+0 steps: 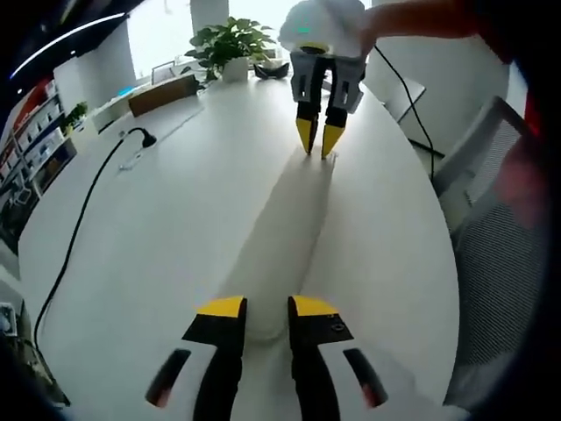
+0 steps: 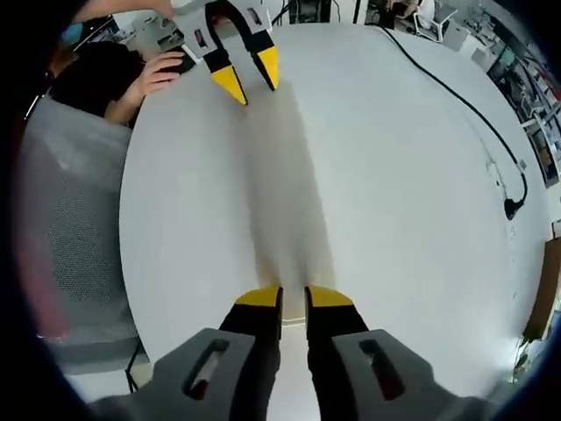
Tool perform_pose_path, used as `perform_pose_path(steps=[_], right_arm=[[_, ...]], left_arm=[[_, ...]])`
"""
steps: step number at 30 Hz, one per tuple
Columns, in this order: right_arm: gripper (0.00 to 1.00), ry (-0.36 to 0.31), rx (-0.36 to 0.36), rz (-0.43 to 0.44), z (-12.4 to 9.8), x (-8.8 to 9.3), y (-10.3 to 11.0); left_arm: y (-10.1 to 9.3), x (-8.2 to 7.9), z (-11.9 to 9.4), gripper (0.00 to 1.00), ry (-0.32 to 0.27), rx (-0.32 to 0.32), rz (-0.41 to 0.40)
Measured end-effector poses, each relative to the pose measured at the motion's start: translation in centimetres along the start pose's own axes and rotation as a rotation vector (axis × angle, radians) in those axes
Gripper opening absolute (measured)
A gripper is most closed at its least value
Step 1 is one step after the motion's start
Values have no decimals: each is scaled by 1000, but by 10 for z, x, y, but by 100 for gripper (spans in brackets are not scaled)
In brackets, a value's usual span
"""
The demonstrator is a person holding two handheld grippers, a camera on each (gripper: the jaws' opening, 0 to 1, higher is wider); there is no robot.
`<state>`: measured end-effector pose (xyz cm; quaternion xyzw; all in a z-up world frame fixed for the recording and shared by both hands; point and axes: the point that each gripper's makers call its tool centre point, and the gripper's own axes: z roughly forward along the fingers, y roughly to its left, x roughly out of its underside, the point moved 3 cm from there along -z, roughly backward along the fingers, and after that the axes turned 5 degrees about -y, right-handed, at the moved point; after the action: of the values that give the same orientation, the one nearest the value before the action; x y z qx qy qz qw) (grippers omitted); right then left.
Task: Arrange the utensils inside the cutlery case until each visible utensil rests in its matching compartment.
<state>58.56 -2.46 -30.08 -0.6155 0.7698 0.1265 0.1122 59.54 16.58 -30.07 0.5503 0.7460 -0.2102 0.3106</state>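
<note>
Here, the white surface [image 1: 175,219] is seen in both views, with neither a cutlery case nor utensils lying on it; where those task items are cannot be told from these pictures. In the left gripper view, the left gripper [image 1: 266,309] is held low over the surface, its yellow-tipped jaws set a small gap apart with nothing between them. The right gripper [image 1: 319,136] is seen opposite, pointing down at the surface, tips close together and empty. In the right gripper view, the right gripper [image 2: 294,298] shows a narrow gap between its jaws, nothing gripped, and the left gripper [image 2: 248,76] appears at the far edge with its jaws parted. A black cable [image 1: 83,219] is laid along one side of the surface. A potted plant [image 1: 230,46] stands at the far end. A mesh chair [image 1: 500,237] is partly cut off at the edge. A person's hand [image 2: 158,72] rests at the surface rim, partly hidden.
</note>
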Motion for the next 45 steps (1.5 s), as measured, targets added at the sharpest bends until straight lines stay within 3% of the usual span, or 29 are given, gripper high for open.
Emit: perform_pose_path(steps=[3,5,7,10,12,13,17,19,24,25,26,27,28,29,31,32,33,37,39,45], right_arm=[[5,18,-1,12,1,-1,1],[4,26,-6,6,1,-2,1],[3,21,-5,10,2,-2,-1],[1,26,2,10,4,-3,-2],[0,53,10,-58,4,-4,-4],[0,51,25,20,3,-5,1],[0,59,2,-2,2,-7,7],[0,43,4,53,2,-7,6],[0,60,-13,-32,2,-11,3],[0,49,-17,-29,2,-12,3],[1,-27,-13,4,3,-23,3],[6,-58,-4,39,2,-30,2],[7,-76,-8,29,1,-36,4],[4,-113,17,-35,1,-46,2],[7,-99,20,-60,4,-49,6],[10,-109,19,-78,5,-53,8],[12,-125,22,-89,6,-54,5],[8,-150,-17,-137,15,-70,7],[9,-110,-10,-161,23,-73,7],[6,-48,-29,-175,26,-75,3]], left_arm=[[-3,-2,3,18,-34,19,5],[-7,-3,5,1,-29,39,-26],[-5,-6,9,1,-40,26,6],[-2,-6,11,1,-43,26,-35],[-2,-5,12,1,-47,34,-25],[-2,-6,13,1,-48,38,-17],[3,-5,14,1,-60,40,-40],[1,-7,14,1,-64,40,-36],[-2,-10,12,1,-67,33,-44],[-1,-10,13,1,-65,30,-37],[-3,-11,12,1,-56,23,-15],[-3,-13,12,1,-61,35,44],[-2,-12,11,4,-51,27,34],[-1,-12,10,11,-37,11,4],[-3,-12,6,34,-25,3,-5],[-2,-9,5,38,-36,0,13],[1,-3,0,37,-7,-4,43],[10,15,-10,31,17,-10,59],[6,12,-11,25,4,12,94],[9,7,-6,29,3,4,107]])
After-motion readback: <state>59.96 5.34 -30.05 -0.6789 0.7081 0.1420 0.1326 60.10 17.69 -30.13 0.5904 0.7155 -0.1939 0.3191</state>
